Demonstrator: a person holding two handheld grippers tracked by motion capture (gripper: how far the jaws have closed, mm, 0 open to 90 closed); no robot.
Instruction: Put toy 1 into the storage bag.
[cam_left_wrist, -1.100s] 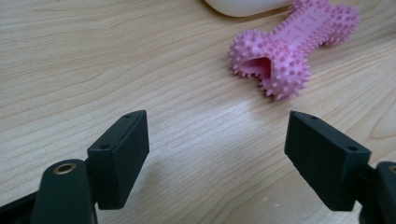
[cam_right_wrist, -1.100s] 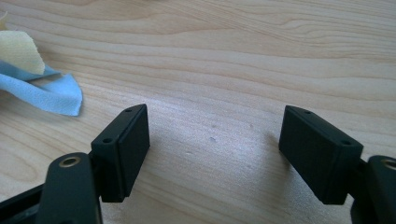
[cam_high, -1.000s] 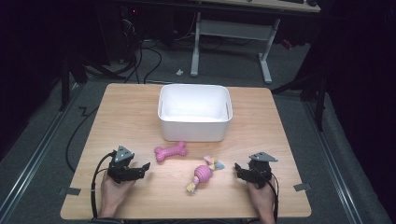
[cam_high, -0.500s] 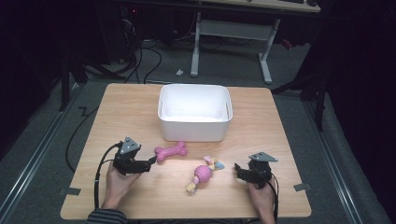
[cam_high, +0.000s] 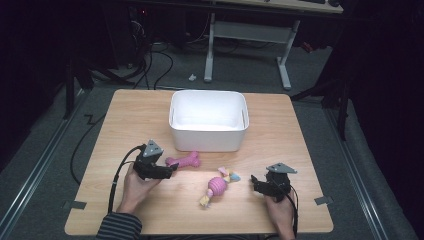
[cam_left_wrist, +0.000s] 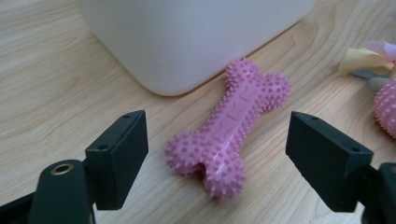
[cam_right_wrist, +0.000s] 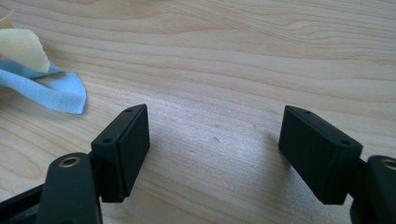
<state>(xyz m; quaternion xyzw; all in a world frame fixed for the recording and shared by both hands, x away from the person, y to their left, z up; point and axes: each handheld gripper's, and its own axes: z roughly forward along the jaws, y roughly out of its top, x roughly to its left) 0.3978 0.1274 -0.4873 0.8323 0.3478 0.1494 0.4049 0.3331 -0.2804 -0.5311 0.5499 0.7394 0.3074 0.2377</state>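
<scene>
We hold our left hand-held gripper (cam_high: 172, 167) low over the desk (cam_high: 125, 120) with its jaws spread wide, and in the left gripper view (cam_left_wrist: 215, 154) the pink bone toy (cam_left_wrist: 229, 128) lies flat on the wood right in front of the gap between them, its near knob roughly level with the jaw tips, touched by neither jaw. In the high view the bone toy (cam_high: 183, 160) sits just in front of the white tub (cam_high: 208, 120), close to its near wall, and the left gripper view shows a rounded corner of that tub (cam_left_wrist: 187, 42) just beyond the bone's far end, near it but apart. To the right of the bone lies a pink spiky ball toy with cloth strips (cam_high: 218, 185), between our two hands. Our right hand-held gripper (cam_high: 255, 183) rests near the desk's front right, jaws also wide open with nothing between them; in the right gripper view (cam_right_wrist: 215, 154) bare wood lies ahead and the yellow and blue cloth strips (cam_right_wrist: 46, 79) show at upper left.
</scene>
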